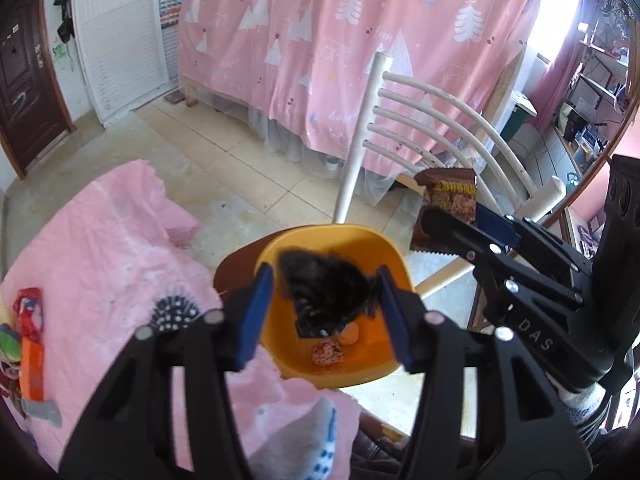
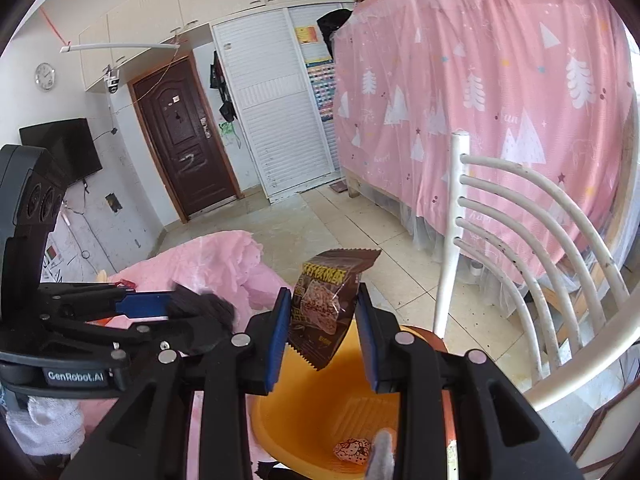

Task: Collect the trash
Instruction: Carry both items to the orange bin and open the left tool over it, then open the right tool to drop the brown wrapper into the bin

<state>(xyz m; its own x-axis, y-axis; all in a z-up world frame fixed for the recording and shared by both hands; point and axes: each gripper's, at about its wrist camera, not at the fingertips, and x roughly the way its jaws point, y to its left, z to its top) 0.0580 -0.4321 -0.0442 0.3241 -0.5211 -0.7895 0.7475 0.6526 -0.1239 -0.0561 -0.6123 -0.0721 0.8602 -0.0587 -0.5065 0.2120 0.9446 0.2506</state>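
Left gripper (image 1: 326,300) jaws clamp a fuzzy black clump (image 1: 320,294) above the orange plastic bin (image 1: 340,376); right gripper (image 2: 324,332) jaws pinch a brown snack wrapper (image 2: 324,308) over it, white slatted chair (image 2: 520,240) just beyond, pink-covered table (image 1: 100,260) beside

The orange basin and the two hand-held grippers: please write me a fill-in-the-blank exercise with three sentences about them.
1. The right hand-held gripper holds a brown snack ____ above the basin.
2. The left hand-held gripper holds a dark fuzzy clump over the basin, whose colour is ____.
3. Behind the basin stands a white ____ with curved back rails.

Missing words: wrapper; orange; chair
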